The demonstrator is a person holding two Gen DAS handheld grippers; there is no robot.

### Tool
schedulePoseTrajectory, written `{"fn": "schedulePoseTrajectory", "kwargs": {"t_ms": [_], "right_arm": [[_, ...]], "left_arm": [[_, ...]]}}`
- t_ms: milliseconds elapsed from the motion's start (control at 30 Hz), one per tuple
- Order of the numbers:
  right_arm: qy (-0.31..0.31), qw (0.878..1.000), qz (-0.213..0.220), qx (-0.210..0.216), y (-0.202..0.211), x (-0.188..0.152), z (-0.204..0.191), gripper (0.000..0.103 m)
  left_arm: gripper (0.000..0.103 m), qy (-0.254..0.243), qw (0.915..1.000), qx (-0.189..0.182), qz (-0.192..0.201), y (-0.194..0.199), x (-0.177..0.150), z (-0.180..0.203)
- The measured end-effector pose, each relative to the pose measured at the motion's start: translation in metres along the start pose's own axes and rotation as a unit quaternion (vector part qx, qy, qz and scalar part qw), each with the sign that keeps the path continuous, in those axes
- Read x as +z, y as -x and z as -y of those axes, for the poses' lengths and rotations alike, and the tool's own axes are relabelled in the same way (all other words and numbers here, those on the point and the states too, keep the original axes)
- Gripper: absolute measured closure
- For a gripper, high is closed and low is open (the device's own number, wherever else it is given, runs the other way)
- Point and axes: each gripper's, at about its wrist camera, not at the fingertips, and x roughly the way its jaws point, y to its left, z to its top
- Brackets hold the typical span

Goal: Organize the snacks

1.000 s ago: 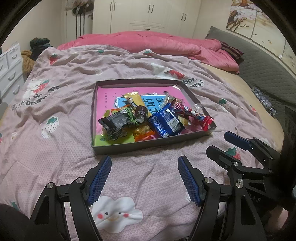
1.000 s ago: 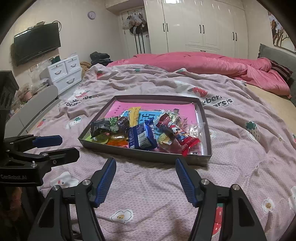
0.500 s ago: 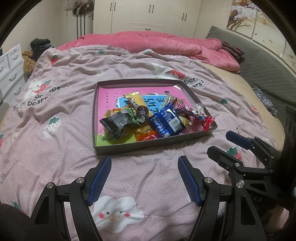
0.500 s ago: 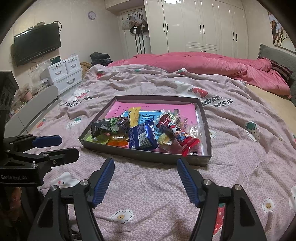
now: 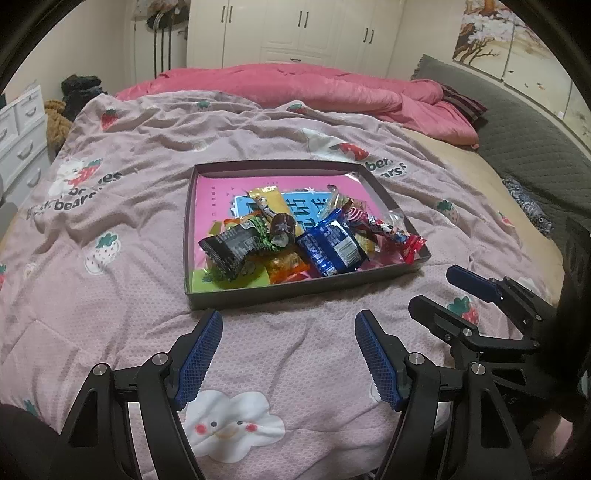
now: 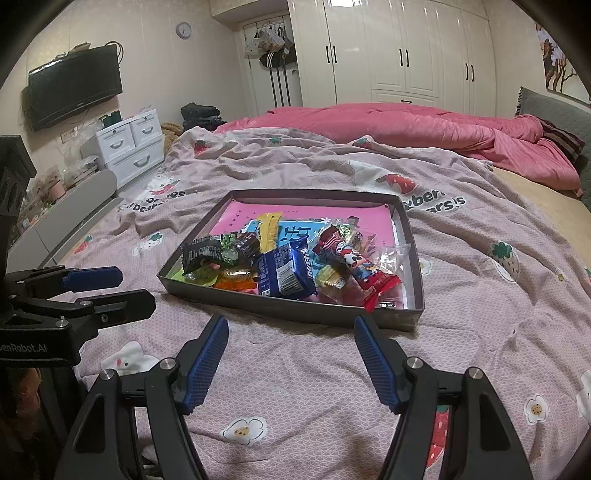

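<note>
- Shallow grey cardboard tray (image 5: pixel 295 292), pink-lined, on our pink strawberry-print bedspread (image 5: pixel 110 206): holds the heaped wrapped snacks (image 6: pixel 291 267).
- Left gripper (image 5: pixel 289 334), right gripper (image 6: pixel 291 338): jaws released, empty, short of the tray.

Bed cover (image 5: pixel 129 295): pale pink, printed with strawberries, bears, clouds and lettering; spread rumpled across the bed, near to mid scene.
Pink quilt (image 6: pixel 424 125): heaped along the far edge of the bed.
Grey headboard (image 5: pixel 524 144): quilted, running down the right side.
Dark striped pillow (image 5: pixel 463 105): far right, against the quilt.
White wardrobe (image 6: pixel 406 55): far wall, dark handles.
Television (image 6: pixel 74 88): black, mounted on the left wall.
Wall clock (image 6: pixel 183 29): round, high on the far left wall.
White drawer unit (image 6: pixel 129 144): left of the bed.
Dark clothes (image 6: pixel 201 112): piled beyond the drawers.
</note>
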Motion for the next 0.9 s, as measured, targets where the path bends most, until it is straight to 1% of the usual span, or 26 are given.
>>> {"fn": "schedulePoseTrajectory", "kwargs": {"t_ms": [400,900], "right_arm": [[0.001,1.0,0.001,0.0,-0.0001,0.0005,0.0,0.032],[0.0,1.0,0.003,-0.002,0.0005,0.0017,0.0011,0.031]], "left_arm": [[0.027,-0.003,1.0,0.005,-0.001,-0.0004,0.0002,0.0023],[0.027,-0.005,1.0,0.003,0.003,0.0006,-0.0001,0.0057]]}}
